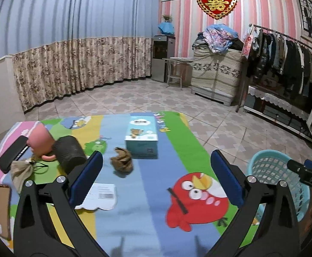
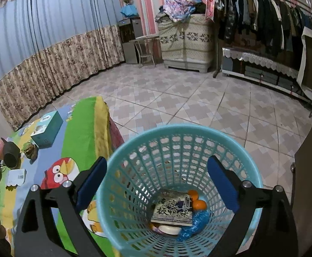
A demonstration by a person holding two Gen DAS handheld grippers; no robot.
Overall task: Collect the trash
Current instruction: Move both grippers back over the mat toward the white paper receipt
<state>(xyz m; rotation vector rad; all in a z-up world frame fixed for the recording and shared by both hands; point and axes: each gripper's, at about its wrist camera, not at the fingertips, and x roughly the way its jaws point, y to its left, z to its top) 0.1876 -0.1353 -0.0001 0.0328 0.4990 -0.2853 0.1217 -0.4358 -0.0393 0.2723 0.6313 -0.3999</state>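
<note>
A light blue mesh trash basket stands on the floor by the table's right edge; it also shows in the left wrist view. In it lie a printed packet, orange peel, a blue wrapper and a white piece. My right gripper is open and empty, held over the basket's mouth. My left gripper is open and empty above the cartoon tablecloth. A crumpled brown wad lies on the cloth just beyond the left fingers, and also shows in the right wrist view.
On the table: a teal tissue box, a dark cup on its side, a pink cup, a black case, a beige drawstring pouch, a white label card, a phone. Tiled floor, curtain and clothes rack beyond.
</note>
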